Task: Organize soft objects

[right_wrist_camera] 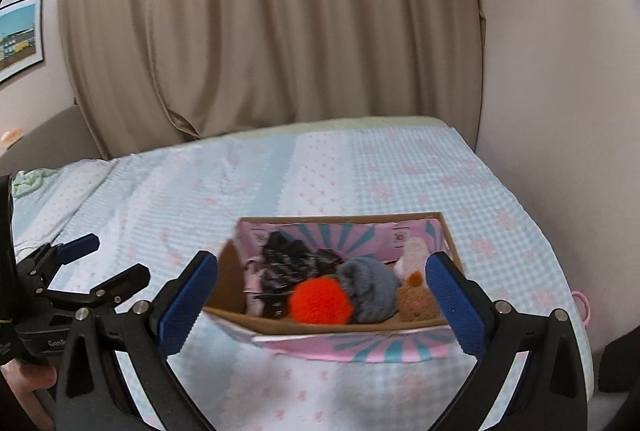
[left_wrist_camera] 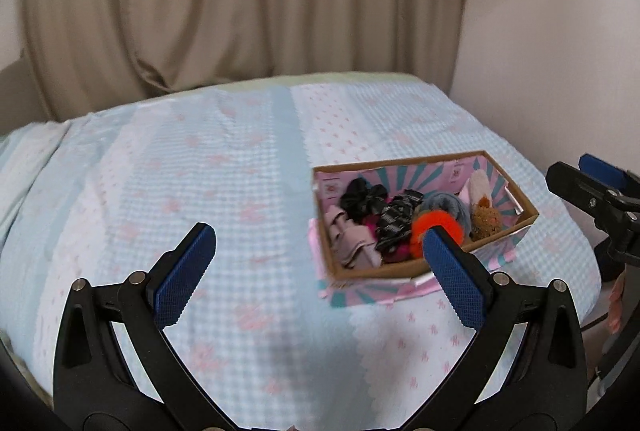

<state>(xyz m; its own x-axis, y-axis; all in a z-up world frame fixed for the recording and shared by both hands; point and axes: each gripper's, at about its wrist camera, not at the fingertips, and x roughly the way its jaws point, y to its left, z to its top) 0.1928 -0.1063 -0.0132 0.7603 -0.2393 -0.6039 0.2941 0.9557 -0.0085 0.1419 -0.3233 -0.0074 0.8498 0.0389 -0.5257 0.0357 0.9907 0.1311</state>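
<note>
We see two tools. The left tool point(left_wrist_camera: 320, 259) hangs wide open over the bed point(left_wrist_camera: 224, 167), holding nothing. The right tool point(right_wrist_camera: 322, 285) is equally spread and empty, its fingers flanking one cardboard box point(right_wrist_camera: 344, 327) without touching it. The box sits on the bed's checked blue cover, near the right edge. Inside we count one orange pompom point(right_wrist_camera: 320, 301), one grey fuzzy piece point(right_wrist_camera: 370, 291), one brown plush point(right_wrist_camera: 416, 301), one white plush point(right_wrist_camera: 416, 253), dark scrunchies point(right_wrist_camera: 288, 259) and pale pink cloth point(left_wrist_camera: 352, 239), packed close together.
</note>
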